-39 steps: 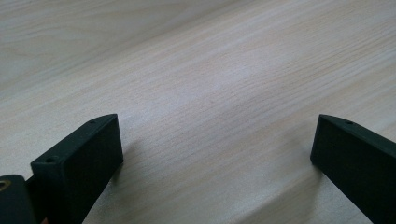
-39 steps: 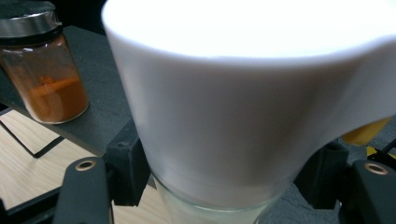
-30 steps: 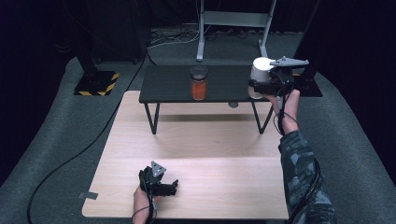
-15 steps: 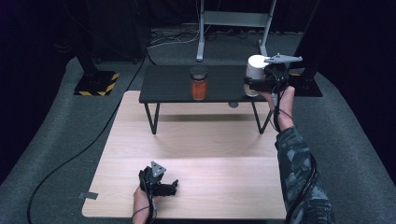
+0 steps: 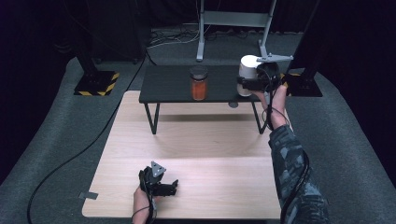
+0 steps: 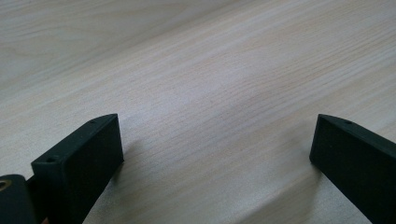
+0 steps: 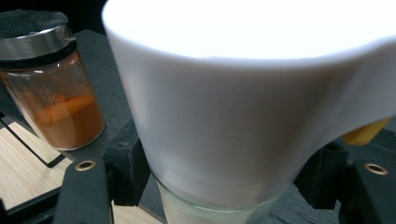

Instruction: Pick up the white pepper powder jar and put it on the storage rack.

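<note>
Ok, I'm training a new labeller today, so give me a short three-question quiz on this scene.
1. True or false: the right gripper is shut on the white container.
2. What stands left of that container on the black table? A) a jar of orange powder B) a blue bowl C) a book
3. What is between the jaws of the left gripper?

Key
1. True.
2. A, the jar.
3. Nothing; they stand open over the wooden table.
</note>
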Motion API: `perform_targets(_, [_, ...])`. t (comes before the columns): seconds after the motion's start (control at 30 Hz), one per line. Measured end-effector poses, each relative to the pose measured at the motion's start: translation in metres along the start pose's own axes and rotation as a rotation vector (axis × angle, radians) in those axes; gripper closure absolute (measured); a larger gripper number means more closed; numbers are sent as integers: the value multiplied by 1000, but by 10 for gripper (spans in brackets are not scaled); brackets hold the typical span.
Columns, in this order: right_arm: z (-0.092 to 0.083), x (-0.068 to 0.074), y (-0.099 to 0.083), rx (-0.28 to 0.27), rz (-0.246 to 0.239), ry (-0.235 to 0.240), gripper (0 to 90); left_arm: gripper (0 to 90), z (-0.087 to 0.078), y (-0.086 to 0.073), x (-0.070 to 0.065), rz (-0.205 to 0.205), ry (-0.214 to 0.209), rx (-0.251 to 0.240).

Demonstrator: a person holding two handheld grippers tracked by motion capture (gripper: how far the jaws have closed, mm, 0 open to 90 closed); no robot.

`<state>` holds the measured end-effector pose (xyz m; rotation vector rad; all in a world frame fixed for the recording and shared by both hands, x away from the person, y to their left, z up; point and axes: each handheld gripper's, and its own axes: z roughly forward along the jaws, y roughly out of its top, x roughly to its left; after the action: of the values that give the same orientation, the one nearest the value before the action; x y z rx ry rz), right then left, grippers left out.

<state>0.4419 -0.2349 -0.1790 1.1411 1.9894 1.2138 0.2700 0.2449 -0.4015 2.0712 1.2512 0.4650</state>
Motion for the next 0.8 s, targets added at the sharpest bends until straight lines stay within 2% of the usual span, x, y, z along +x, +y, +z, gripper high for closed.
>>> perform_targets(0.47, [16,3,1,18,8,31,303,23,0,0,0,1,1,0])
perform_targets(0.8, [22,4,-1,26,8,34,303,23,0,0,0,1,1,0])
